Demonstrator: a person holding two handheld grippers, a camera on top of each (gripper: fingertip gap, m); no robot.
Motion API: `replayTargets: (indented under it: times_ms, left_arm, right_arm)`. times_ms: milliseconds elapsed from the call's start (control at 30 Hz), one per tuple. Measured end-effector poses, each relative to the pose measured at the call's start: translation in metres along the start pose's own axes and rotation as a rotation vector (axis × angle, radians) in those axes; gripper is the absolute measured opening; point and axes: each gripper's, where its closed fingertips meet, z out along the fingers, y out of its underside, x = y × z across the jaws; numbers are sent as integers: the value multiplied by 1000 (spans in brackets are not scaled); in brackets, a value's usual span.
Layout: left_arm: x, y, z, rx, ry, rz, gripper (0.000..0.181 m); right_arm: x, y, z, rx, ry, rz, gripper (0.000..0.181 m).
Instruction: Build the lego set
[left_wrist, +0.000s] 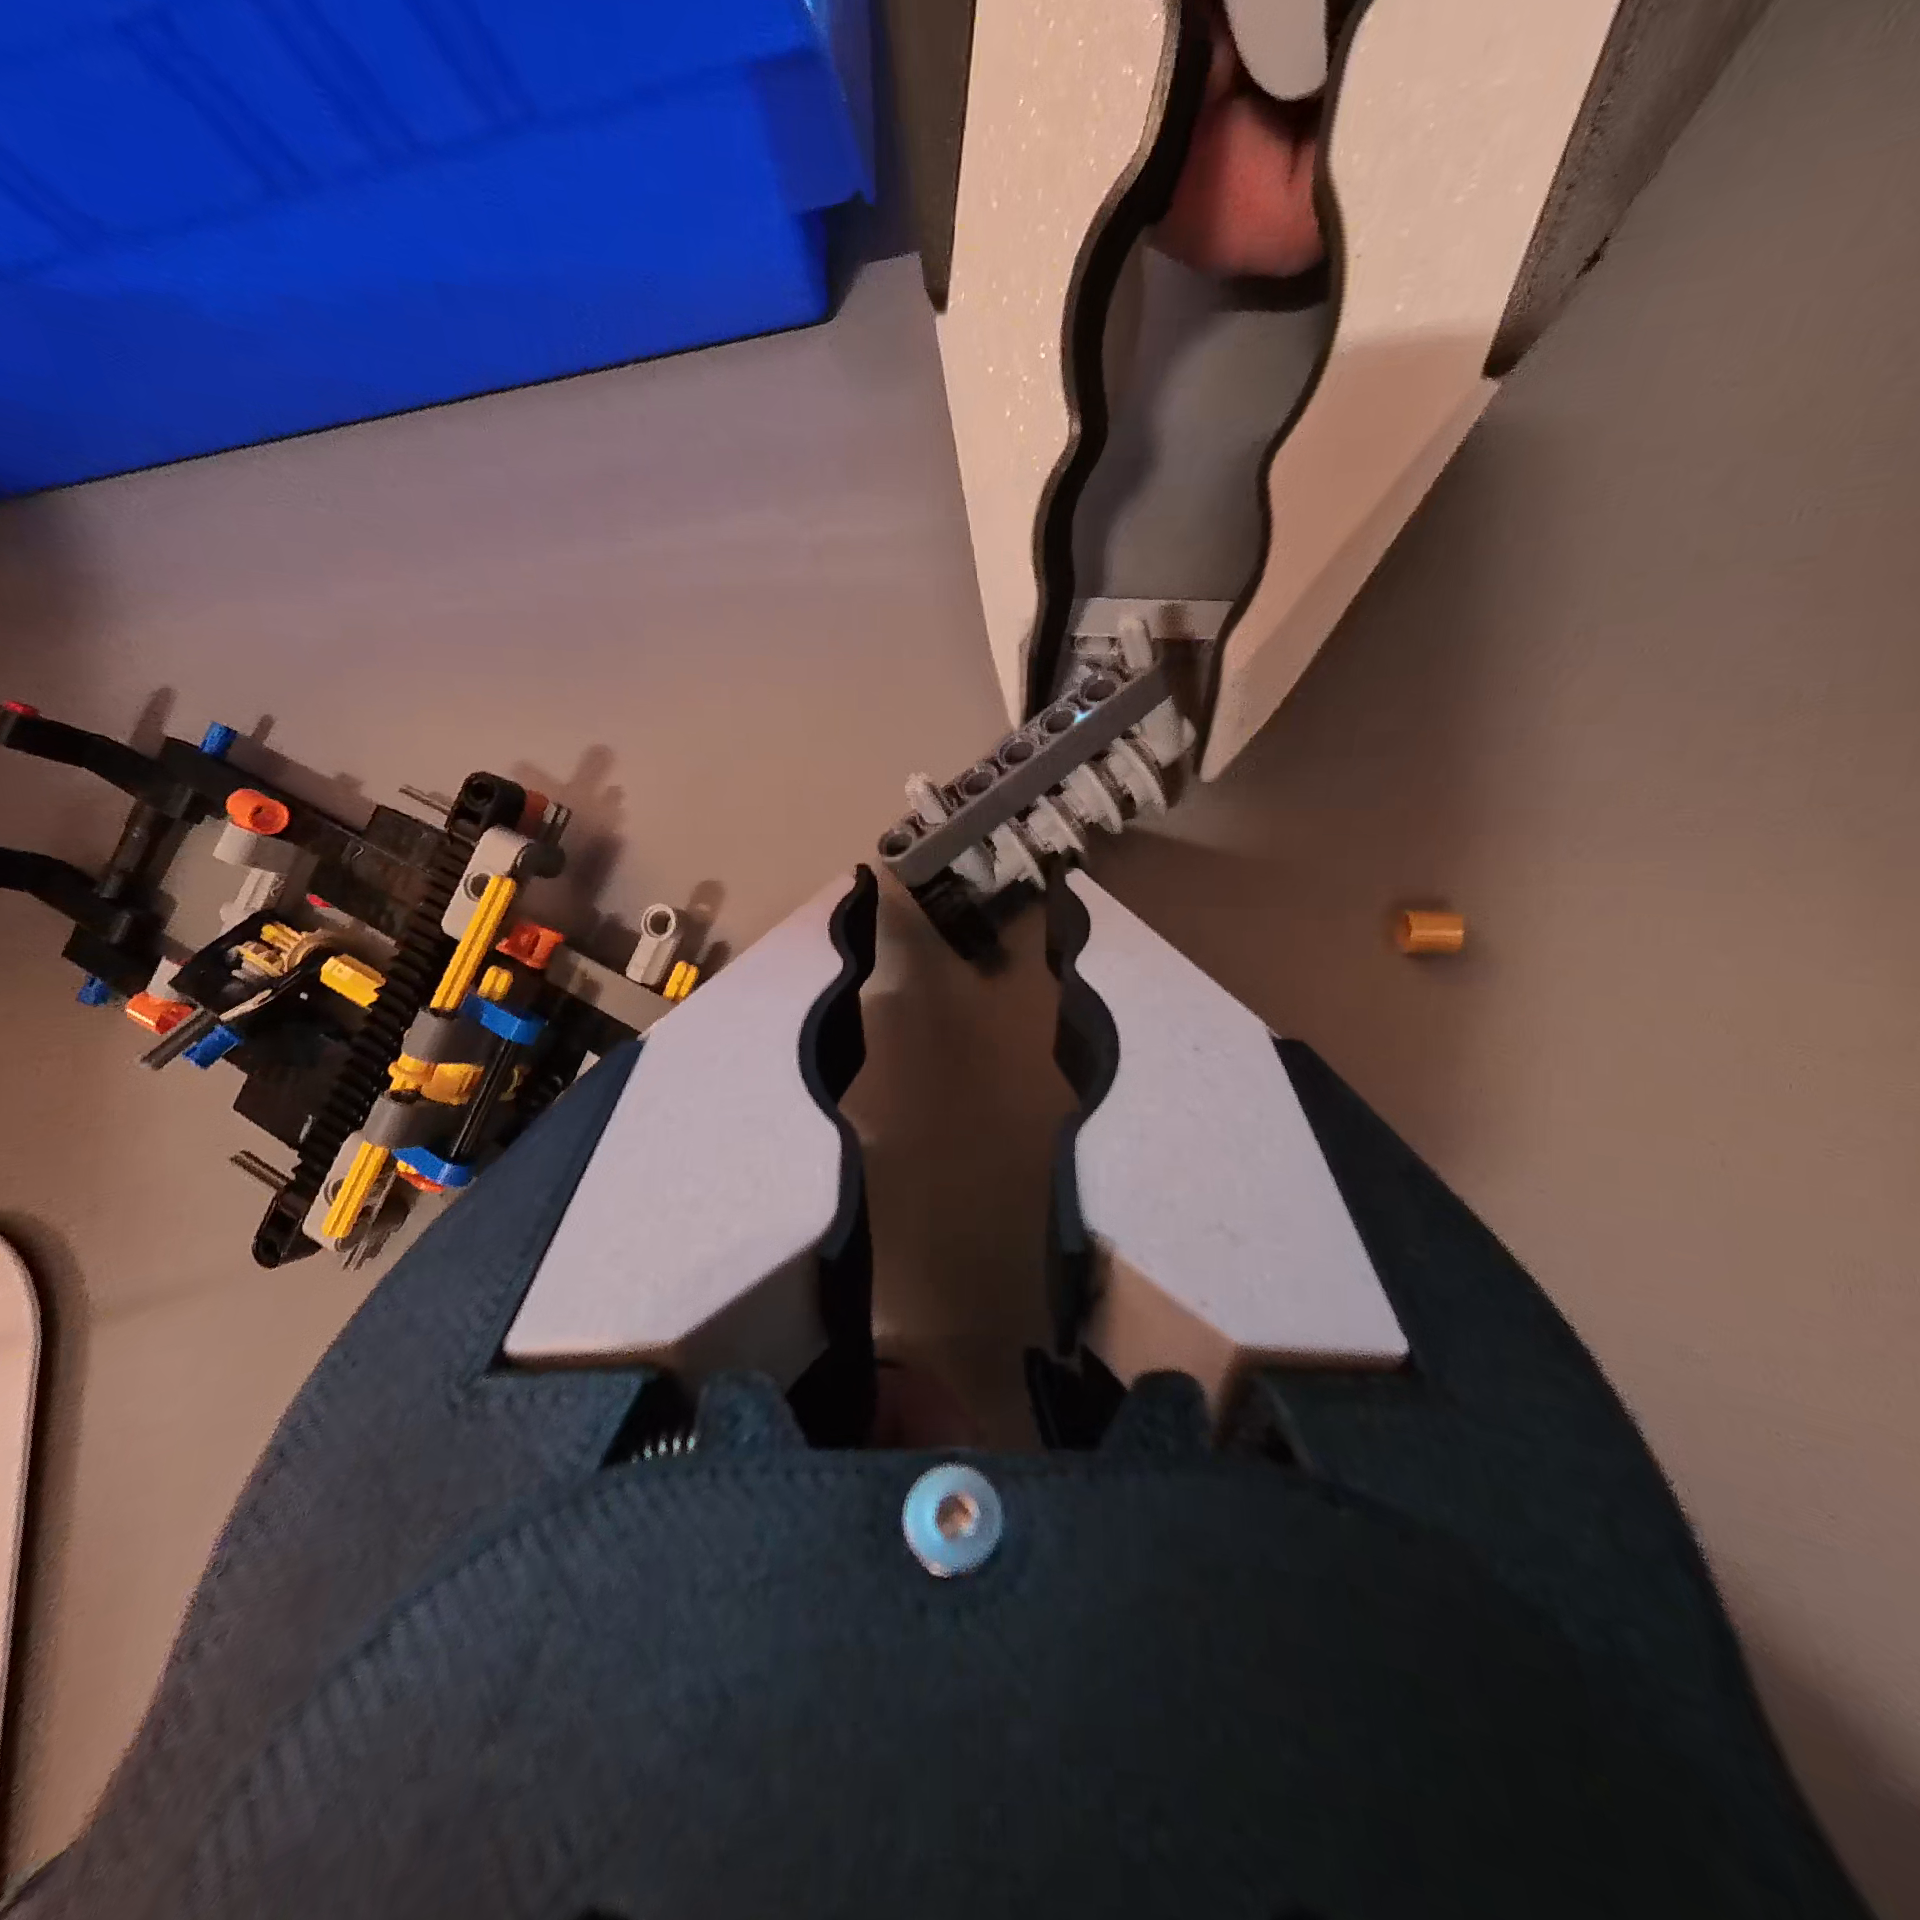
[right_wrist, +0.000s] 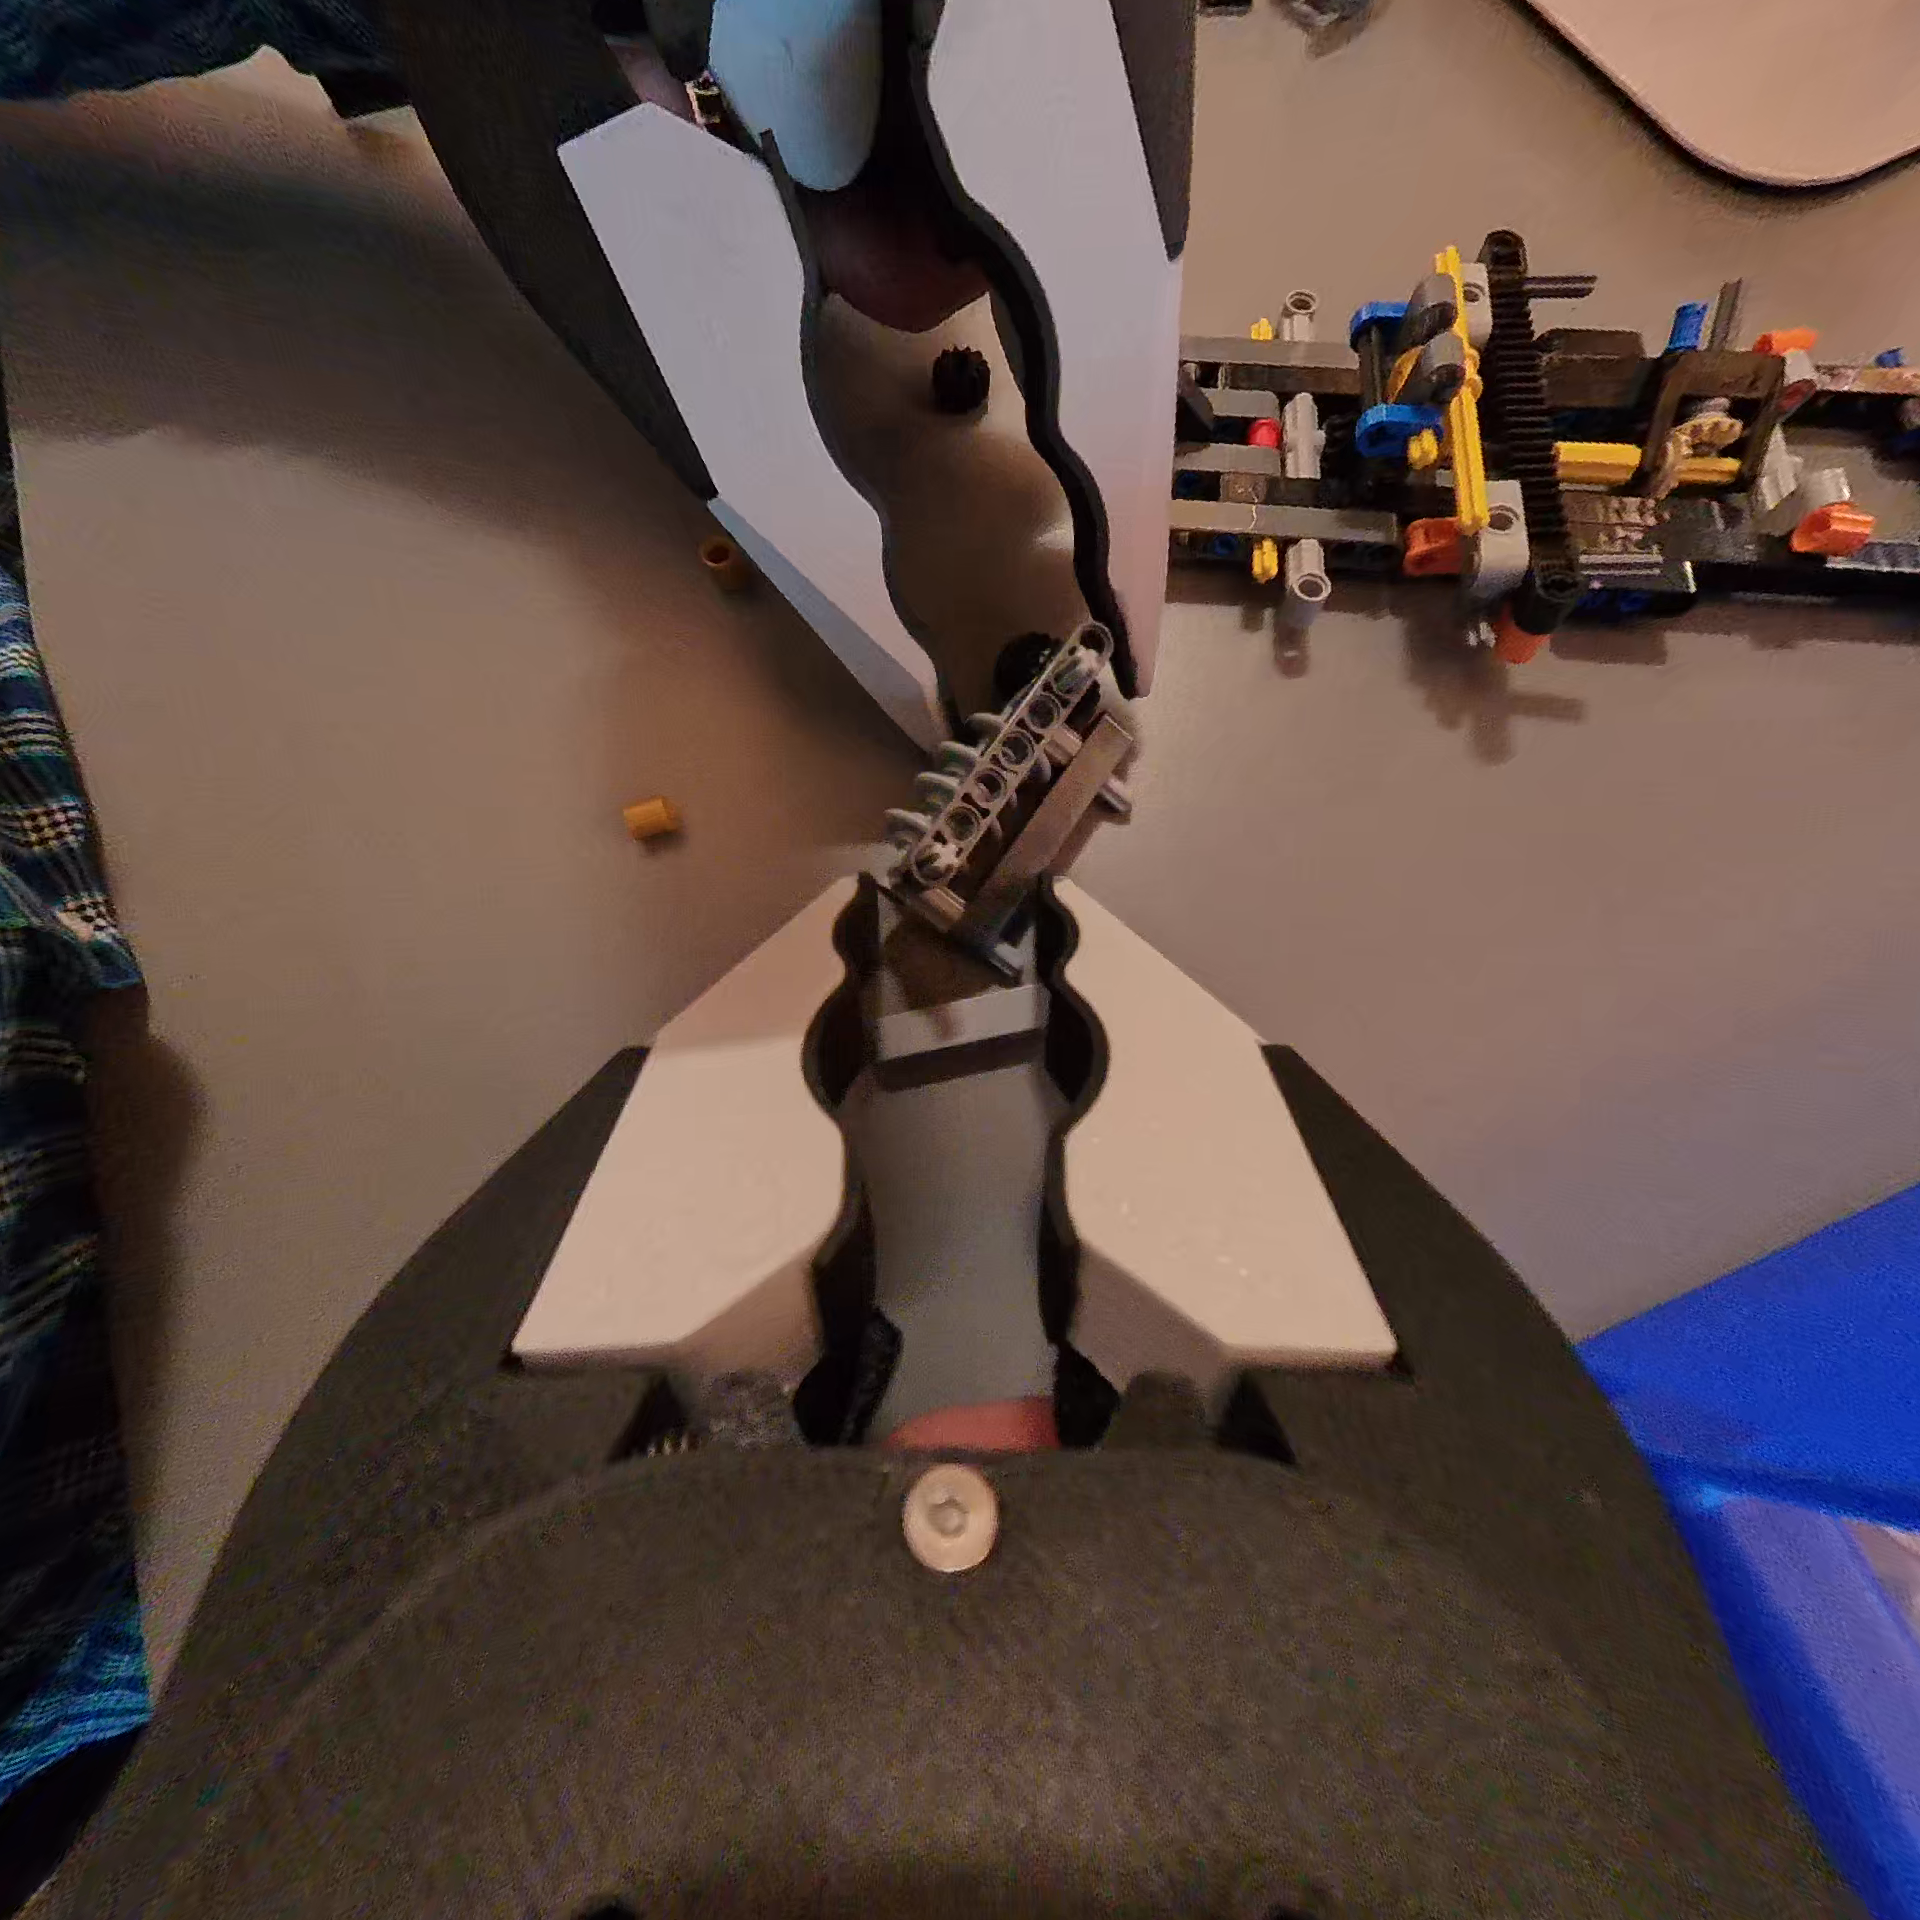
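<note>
No brand marks or readable writing show on either tool or on the parts.

The right gripper (right_wrist: 951, 904), white-fingered with wavy black pads, has its jaws narrowed onto the base of a small grey lego sub-assembly (right_wrist: 997, 790): a holed grey beam with a row of pale grey ridged pieces along one side and a flat grey panel behind. The piece juts out past its fingertips, tilted.

The left gripper (left_wrist: 961, 894), of the same build on a dark blue body, faces it tip to tip. Its jaws stand partly apart with bare table between the pads; its fingertips flank the black end of the sub-assembly (left_wrist: 1023, 800), and I cannot tell whether they touch it.

Just right of the left gripper's tips a small orange cylindrical bush (left_wrist: 1430, 930) lies on the grey tabletop (left_wrist: 1662, 1039). Well to its left rests the larger lego chassis (left_wrist: 353, 997), black with a toothed rack, yellow axles and blue and orange pins. Beyond that, a blue plastic bin (left_wrist: 416, 208).
</note>
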Motion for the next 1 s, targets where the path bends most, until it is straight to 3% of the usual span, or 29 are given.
replayTargets:
  times_ms: [567, 1000]
  left_arm:
    - [0, 7, -21, 4, -56, -50, 32]
    - [2, 27, -31, -39, -139, -89, 25]
  right_arm:
    - [-5, -3, 4, -19, 28, -31, 26]
    - [-33, -16, 12, -12, -10, -34, 45]
